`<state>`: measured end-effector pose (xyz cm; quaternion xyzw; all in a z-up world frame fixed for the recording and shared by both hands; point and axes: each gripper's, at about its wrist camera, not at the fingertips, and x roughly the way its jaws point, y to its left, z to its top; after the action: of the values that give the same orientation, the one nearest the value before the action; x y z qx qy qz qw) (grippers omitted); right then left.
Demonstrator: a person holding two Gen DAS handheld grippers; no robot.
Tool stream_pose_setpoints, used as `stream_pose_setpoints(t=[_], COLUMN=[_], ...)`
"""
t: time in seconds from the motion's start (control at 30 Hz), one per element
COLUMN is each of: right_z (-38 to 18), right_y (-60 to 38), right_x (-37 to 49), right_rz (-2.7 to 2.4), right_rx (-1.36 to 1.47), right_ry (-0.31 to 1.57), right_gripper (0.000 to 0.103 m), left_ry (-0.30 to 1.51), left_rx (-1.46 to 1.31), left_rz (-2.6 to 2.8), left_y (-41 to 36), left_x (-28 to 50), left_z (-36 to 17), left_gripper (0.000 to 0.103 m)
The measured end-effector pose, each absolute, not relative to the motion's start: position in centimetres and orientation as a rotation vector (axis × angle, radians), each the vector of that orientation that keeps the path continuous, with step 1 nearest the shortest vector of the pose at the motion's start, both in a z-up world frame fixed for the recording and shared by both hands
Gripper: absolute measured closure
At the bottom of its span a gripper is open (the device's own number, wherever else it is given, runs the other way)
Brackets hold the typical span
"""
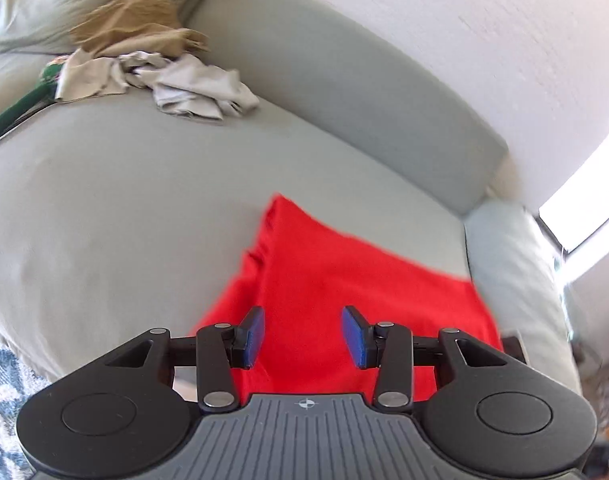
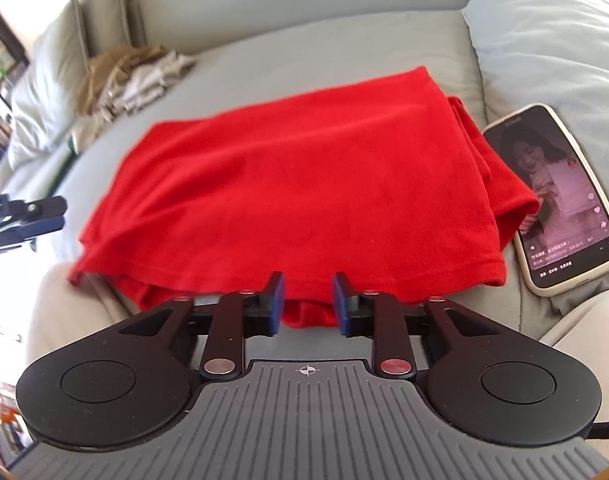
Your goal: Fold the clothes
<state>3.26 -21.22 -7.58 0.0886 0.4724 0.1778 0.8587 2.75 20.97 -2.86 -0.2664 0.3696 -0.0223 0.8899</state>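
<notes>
A red garment lies folded flat on the pale grey sofa seat. In the right wrist view my right gripper stands at its near hem. The blue pads are apart, and a red fold shows in the gap without being pinched. In the left wrist view my left gripper hovers over the red garment, open, with nothing clamped. The left gripper also shows at the left edge of the right wrist view, beside the garment's left end.
A heap of loose clothes sits further along the seat: a tan piece, a grey-white piece and a green one. A lit phone lies right of the garment against a cushion. The backrest runs behind.
</notes>
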Motion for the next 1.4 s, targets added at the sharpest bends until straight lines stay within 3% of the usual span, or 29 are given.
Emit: stream_pose_setpoints(t=[0.1, 0.4, 0.57, 0.7, 1.27, 1.3, 1.33, 1.4], right_z=[-5.8, -2.0, -1.2, -1.7, -3.3, -3.5, -3.7, -4.0], right_y=[-21.2, -21.1, -21.2, -21.1, -21.4, -21.5, -21.6, -21.6], right_x=[2.9, 3.0, 3.3, 3.7, 4.6, 4.6, 4.7, 4.8], right_rz=[0.385, 0.381, 0.357, 0.345, 0.333, 0.330, 0.328, 0.323], right_rx=[0.201, 0.240, 0.241, 0.237, 0.241, 0.246, 0.248, 0.249], right_ry=[0.955, 0.908, 0.895, 0.915, 0.969, 0.974, 0.980, 0.989], right_gripper=[0.059, 0.056, 0.053, 0.053, 0.046, 0.046, 0.046, 0.045], left_ry=[0.785, 0.873, 0.905, 0.940, 1.007, 1.008, 1.005, 0.965], left_rx=[-0.684, -0.822, -0.854, -0.822, -0.894, -0.891, -0.882, -0.807], left_rz=[-0.051, -0.106, -0.129, -0.122, -0.215, -0.209, -0.203, -0.201], left_y=[23.3, 24.1, 23.8, 23.7, 22.8, 22.7, 22.6, 22.1], left_x=[6.5, 16.1, 18.9, 20.2, 21.9, 22.1, 22.3, 22.3], left_z=[-4.1, -7.6, -9.6, -10.6, -12.9, -13.1, -13.2, -12.5], left_gripper=[0.063, 0.065, 0.077, 0.087, 0.088, 0.091, 0.103, 0.103])
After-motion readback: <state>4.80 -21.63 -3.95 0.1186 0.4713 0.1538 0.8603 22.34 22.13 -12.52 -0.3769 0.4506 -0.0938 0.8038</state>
